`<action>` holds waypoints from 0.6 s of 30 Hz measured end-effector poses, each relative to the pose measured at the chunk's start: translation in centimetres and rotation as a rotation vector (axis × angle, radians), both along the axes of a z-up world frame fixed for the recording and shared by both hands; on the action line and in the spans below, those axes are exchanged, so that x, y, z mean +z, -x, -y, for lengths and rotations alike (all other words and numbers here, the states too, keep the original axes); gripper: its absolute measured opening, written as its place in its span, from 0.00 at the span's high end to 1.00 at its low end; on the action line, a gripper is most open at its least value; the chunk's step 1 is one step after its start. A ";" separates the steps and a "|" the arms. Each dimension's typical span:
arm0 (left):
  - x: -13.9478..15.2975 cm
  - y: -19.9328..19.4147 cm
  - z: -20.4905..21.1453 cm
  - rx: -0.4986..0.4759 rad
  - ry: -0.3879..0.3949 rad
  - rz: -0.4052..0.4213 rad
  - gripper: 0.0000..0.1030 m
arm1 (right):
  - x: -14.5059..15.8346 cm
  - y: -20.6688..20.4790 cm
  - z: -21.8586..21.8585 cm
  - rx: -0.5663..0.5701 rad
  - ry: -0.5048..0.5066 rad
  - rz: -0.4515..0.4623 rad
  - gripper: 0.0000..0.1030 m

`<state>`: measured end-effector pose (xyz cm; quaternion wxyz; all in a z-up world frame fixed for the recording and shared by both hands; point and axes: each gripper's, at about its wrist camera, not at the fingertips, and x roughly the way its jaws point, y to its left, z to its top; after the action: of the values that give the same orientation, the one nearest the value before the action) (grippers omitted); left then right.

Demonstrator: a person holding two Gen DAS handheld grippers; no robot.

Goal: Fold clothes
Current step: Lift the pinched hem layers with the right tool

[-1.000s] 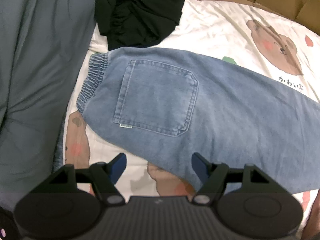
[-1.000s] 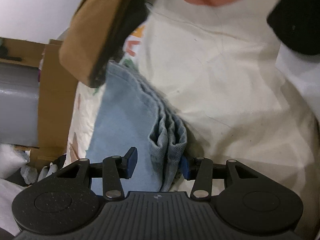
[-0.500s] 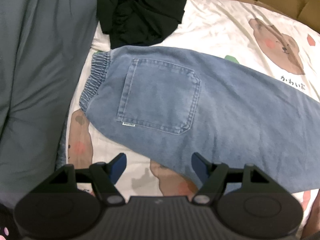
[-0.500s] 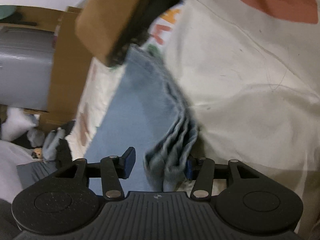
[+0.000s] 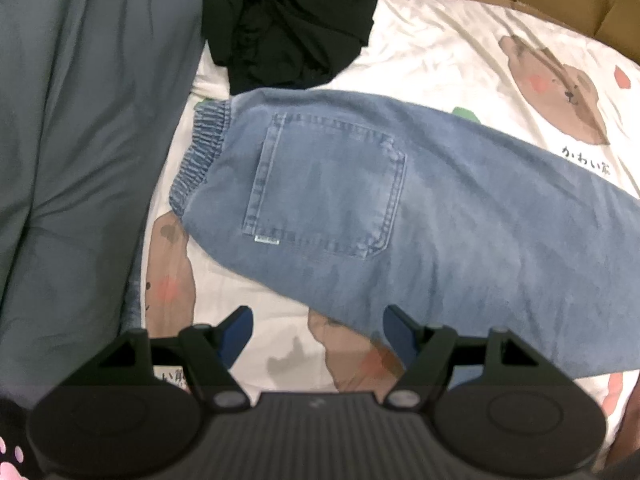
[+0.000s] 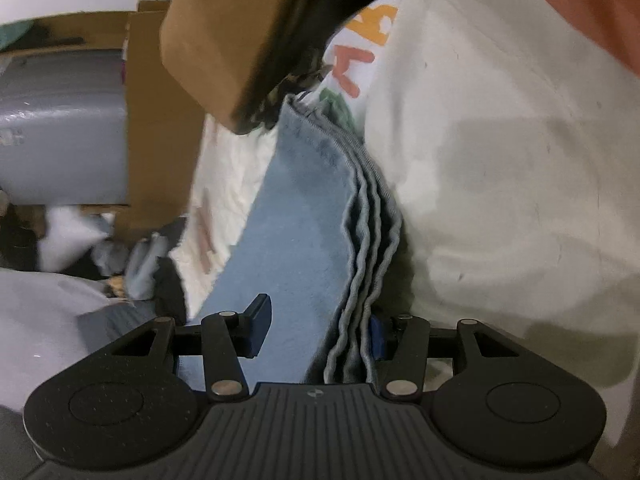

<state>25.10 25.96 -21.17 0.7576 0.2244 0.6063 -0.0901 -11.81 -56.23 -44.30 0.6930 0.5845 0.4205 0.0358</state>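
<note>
Left view: grey blanket (image 5: 80, 128) far left, black garment (image 5: 292, 28) bunched at top, jeans (image 5: 400, 216) laid flat on the bear-print sheet (image 5: 460, 52), pocket side up, elastic waistband toward the blanket. Left gripper (image 5: 317, 334) points down over the jeans' near edge, fingers spread wide, gripping nothing. Right view: cardboard box (image 6: 160, 128) at left, then the jeans' hem end, its stacked layers sitting between the right gripper (image 6: 316, 330) fingers. Right finger touches the layers, left finger stands clear, so no clamp.
</note>
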 end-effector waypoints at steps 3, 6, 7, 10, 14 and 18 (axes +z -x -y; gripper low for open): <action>0.2 0.3 0.0 -0.002 0.001 -0.002 0.28 | -0.8 -0.5 0.2 -0.022 0.012 -0.027 0.51; 0.8 0.5 0.0 -0.007 0.009 0.005 0.28 | -1.6 -1.2 0.1 -0.028 0.018 -0.040 0.51; 1.0 0.6 0.0 -0.007 0.012 0.008 0.28 | -1.7 -1.5 0.0 -0.029 0.016 -0.040 0.51; 1.2 0.6 -0.1 0.002 0.017 0.013 0.28 | -2.0 -2.3 -0.3 0.008 0.014 -0.041 0.53; 0.2 0.3 0.0 0.002 0.023 -0.003 0.27 | -2.0 -3.1 -0.9 0.078 0.027 -0.066 0.63; -0.7 0.0 0.2 -0.016 0.058 -0.013 0.27 | -2.1 -3.3 -0.7 0.078 0.047 -0.116 0.90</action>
<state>25.12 25.75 -21.89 0.7589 0.2069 0.6066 -0.1153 -8.47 -55.49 -46.44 0.6791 0.5521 0.4833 0.0190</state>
